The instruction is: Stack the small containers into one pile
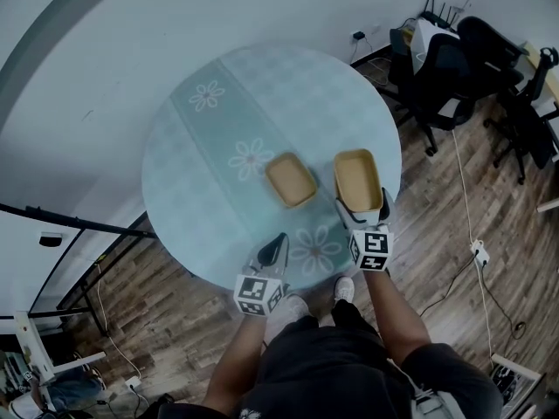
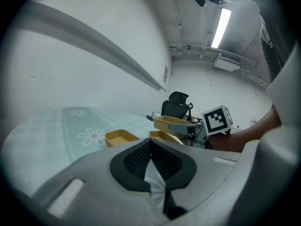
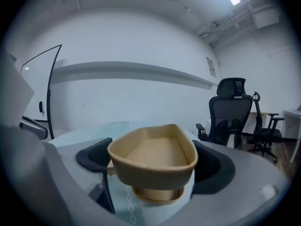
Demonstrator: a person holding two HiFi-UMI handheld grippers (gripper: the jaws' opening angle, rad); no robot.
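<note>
Three small tan rectangular containers counted, first container (image 3: 155,159) clamped in right gripper (image 1: 360,216), raised over second container (image 3: 157,196), third container (image 1: 291,180) beside them on round pale-teal flowered table (image 1: 201,147), left gripper (image 2: 150,147) closed, empty.

A round table (image 1: 196,138) is covered by a pale green cloth printed with white flowers (image 1: 251,159). Black office chairs (image 1: 445,68) are grouped by the white wall (image 1: 131,16), and a white cable (image 1: 463,190) is trailed across the wooden floor (image 1: 432,234).
</note>
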